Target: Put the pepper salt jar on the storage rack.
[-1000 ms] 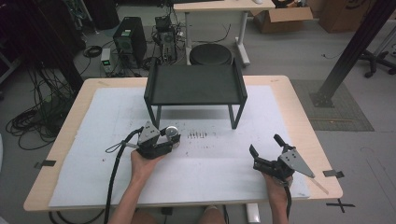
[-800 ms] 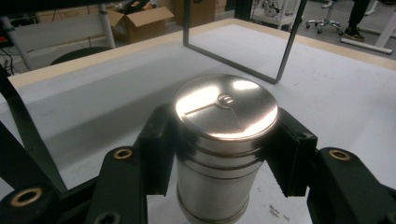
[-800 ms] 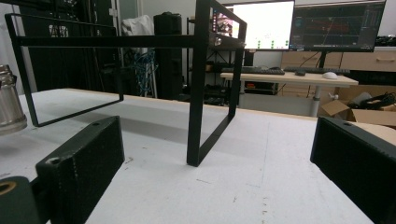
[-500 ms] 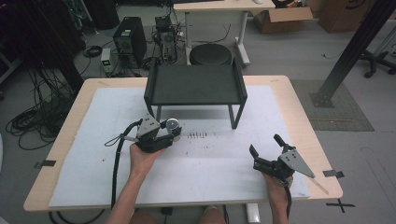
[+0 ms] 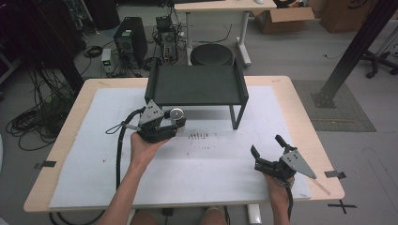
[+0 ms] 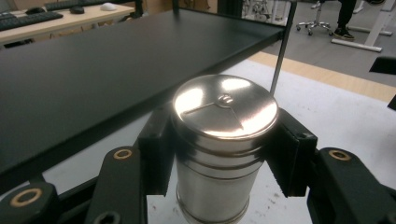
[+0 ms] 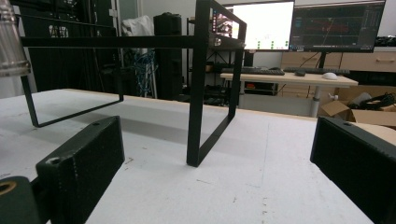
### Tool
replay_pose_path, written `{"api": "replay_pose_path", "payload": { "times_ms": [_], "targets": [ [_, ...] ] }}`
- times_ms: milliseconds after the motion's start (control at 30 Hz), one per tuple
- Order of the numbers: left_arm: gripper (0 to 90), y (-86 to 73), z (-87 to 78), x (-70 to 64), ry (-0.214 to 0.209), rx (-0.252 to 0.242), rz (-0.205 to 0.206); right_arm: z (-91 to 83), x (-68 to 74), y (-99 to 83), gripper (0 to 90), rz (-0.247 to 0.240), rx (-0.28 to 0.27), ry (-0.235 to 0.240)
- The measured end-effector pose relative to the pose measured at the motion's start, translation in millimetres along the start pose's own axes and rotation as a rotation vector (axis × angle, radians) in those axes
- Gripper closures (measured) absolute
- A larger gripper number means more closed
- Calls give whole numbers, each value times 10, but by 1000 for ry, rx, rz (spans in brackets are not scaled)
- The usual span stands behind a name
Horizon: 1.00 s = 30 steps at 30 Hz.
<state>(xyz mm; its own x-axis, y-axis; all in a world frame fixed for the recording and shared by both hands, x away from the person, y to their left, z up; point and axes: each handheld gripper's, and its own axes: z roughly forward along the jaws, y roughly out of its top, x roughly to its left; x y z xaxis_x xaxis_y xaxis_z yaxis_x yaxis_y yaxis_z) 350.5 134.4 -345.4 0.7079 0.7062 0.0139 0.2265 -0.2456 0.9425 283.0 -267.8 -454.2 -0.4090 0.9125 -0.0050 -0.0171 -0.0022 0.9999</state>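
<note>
The tongs (image 6: 219, 182) clamp a steel shaker (image 6: 223, 140) at frame centre, just beside the black shelf (image 6: 93, 79) at upper left.

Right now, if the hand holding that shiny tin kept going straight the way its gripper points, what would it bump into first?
Probably the black shelf. The left gripper points at its front edge, and the metal tin clamped in its jaws has its lid about level with the shelf top, so the tin would likely strike that edge first. Depth is hard to judge.

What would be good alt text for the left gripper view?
A shiny metal shaker is held between the two black jaws of the left gripper, beside the front edge of a black shelf. White table covering lies behind it.
</note>
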Motion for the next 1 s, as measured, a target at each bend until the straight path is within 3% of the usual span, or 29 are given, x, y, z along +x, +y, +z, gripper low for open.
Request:
{"api": "replay_pose_path", "payload": {
  "times_ms": [567,1000],
  "targets": [
    [487,476,10,122,-24,-20,2,1,-1,1,27,0,2,0],
    [487,816,146,215,-32,-17,17,1,-1,1,28,0,1,0]
  ]
}}
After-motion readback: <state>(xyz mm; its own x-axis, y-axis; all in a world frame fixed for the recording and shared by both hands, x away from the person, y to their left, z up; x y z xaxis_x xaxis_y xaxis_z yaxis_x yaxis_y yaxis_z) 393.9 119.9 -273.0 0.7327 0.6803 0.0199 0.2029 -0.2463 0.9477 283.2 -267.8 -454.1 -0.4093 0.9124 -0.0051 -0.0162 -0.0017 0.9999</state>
